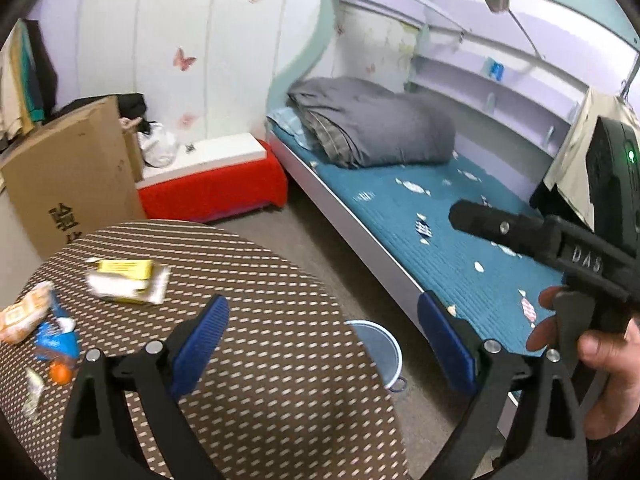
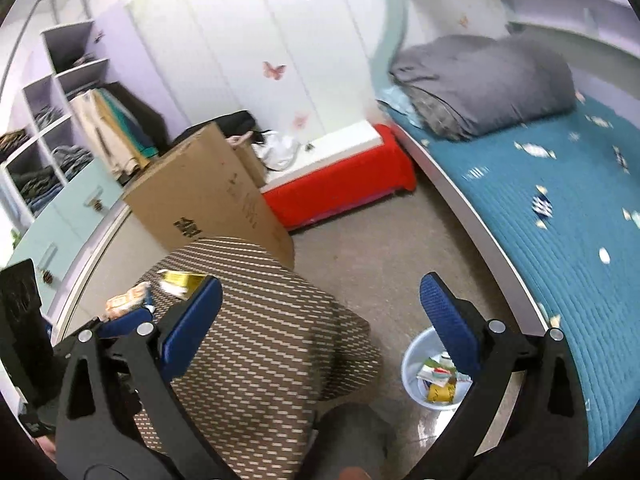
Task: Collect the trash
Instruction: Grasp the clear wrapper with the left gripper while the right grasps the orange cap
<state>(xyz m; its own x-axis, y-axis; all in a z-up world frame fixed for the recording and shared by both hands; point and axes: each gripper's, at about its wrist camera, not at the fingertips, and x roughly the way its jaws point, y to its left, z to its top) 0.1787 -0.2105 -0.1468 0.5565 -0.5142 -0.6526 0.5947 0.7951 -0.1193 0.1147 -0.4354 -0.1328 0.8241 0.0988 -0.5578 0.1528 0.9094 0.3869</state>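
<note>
We hold both grippers above a round table [image 1: 256, 360] covered in a brown cloth with pale dashes. Our left gripper [image 1: 324, 332] has its blue-padded fingers [image 1: 200, 344] spread wide with nothing between them, hanging over the table's near edge. Our right gripper [image 2: 320, 316] is spread just as wide and is empty too; in the left wrist view we see it from the side, with our right hand [image 1: 592, 344] wrapped around its handle. The trash still on the table lies at its far left: a yellow and white box [image 1: 128, 282], an orange and white wrapper [image 1: 24, 314], a blue packet [image 1: 56, 338] just beside it, and a small orange thing [image 1: 60, 374] too blurred to name. A pale blue bin [image 2: 432, 376] stands on the floor between the table and the bed [image 2: 560, 216], with several wrappers [image 2: 438, 382] already inside. A cardboard box [image 2: 208, 196] and a red bench [image 2: 340, 184] stand beyond the table, against the wall.
</note>
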